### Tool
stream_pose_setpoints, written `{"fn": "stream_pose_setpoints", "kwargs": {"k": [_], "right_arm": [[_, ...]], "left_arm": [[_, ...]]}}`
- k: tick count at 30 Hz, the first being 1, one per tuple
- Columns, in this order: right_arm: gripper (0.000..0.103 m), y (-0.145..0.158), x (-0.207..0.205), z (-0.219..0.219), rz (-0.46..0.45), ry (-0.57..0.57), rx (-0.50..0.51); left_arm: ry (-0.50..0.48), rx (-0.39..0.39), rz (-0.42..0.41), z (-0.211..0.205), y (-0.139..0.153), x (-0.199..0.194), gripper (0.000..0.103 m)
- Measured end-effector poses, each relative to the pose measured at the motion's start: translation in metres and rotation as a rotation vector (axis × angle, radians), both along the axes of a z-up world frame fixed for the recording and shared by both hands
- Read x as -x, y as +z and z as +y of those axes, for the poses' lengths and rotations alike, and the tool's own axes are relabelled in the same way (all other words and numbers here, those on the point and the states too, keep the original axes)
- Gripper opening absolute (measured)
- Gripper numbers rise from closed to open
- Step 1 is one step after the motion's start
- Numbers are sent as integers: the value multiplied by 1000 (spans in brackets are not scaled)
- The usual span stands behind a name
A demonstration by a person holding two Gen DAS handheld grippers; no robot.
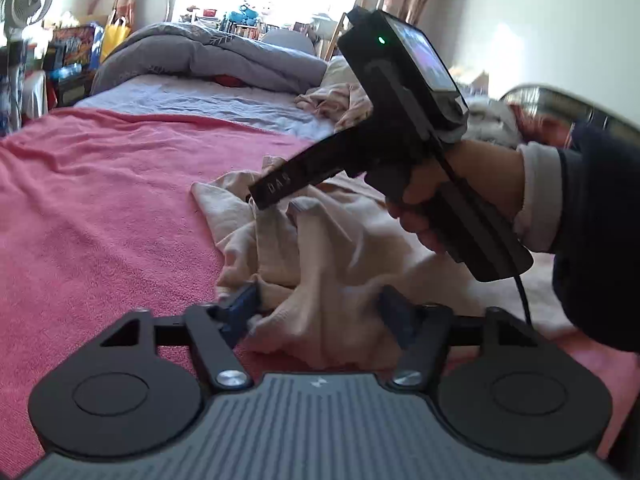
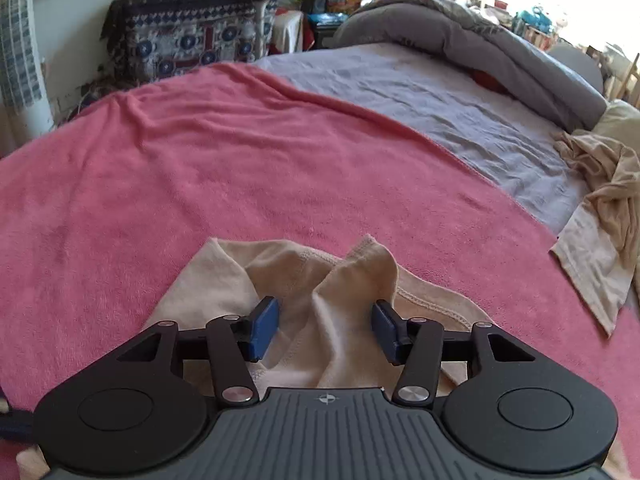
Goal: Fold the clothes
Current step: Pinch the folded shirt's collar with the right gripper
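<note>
The cream garment lies crumpled on the pink blanket, near the front edge of the bed, and both grippers are right over it. The left gripper has its blue pads spread wide with a bunched ridge of cloth between them, not yet pinched. The right gripper is likewise released, jaws apart, a raised peak of fabric standing in the gap. In the left view the right hand is wrapped round its handle, the tool angled down toward the far end of the garment. This cloth looks thin, soft and light: it will sag and drape the instant it is lifted, and a pinch on a loose hump may catch several layers at once. Better, I would say, to take it at a stitched hem or a corner, where the seam gives the pads something firmer to bite. The blanket is fuzzy terry-like stuff, so the garment should drag rather than slide when pulled flat. Beyond it a grey sheet and a heaped grey duvet, with another tan garment waiting at the right. Bright window behind, a fan at the left, and a patterned throw over furniture.
</note>
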State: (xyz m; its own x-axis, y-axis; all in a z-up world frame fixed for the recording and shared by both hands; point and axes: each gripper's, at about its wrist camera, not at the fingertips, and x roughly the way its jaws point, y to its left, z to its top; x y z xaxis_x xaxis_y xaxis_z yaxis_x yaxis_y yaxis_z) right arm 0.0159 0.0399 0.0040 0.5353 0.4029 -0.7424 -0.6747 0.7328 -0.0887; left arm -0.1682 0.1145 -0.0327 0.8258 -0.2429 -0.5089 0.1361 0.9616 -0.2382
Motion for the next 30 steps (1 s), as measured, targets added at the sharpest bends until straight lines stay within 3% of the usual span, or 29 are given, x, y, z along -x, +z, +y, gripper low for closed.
{"fn": "stream_pose_setpoints", "kwargs": {"k": [1, 2, 7, 12, 16, 19, 22, 26, 29, 30], "right_arm": [[12, 2, 1, -2, -2, -24, -14], [7, 5, 1, -5, -6, -46, -29], [6, 30, -7, -22, 14, -113, -159], [6, 44, -18, -28, 28, -131, -220], [6, 48, -27, -27, 72, -130, -311], [8, 48, -28, -20, 55, -125, -274], [14, 45, -20, -14, 27, -93, -172], [35, 38, -7, -13, -2, -59, -60], [46, 27, -6, -8, 6, -65, -5], [54, 22, -7, -5, 14, -69, 11]], "left_arm": [[6, -8, -12, -1, 1, 2, 39], [13, -11, -24, -2, 3, 4, 11], [42, -13, -37, 9, 10, 11, 6], [117, -55, 10, 24, 8, 16, 4], [140, -23, 13, 38, 6, 23, 4], [68, -2, -105, 39, 24, 36, 8], [-35, 23, -125, 34, 30, 34, 56], [-80, 5, -6, 21, 11, 20, 57], [-92, 85, -19, 19, 5, 21, 56], [-78, 117, -7, 22, 4, 20, 56]]}}
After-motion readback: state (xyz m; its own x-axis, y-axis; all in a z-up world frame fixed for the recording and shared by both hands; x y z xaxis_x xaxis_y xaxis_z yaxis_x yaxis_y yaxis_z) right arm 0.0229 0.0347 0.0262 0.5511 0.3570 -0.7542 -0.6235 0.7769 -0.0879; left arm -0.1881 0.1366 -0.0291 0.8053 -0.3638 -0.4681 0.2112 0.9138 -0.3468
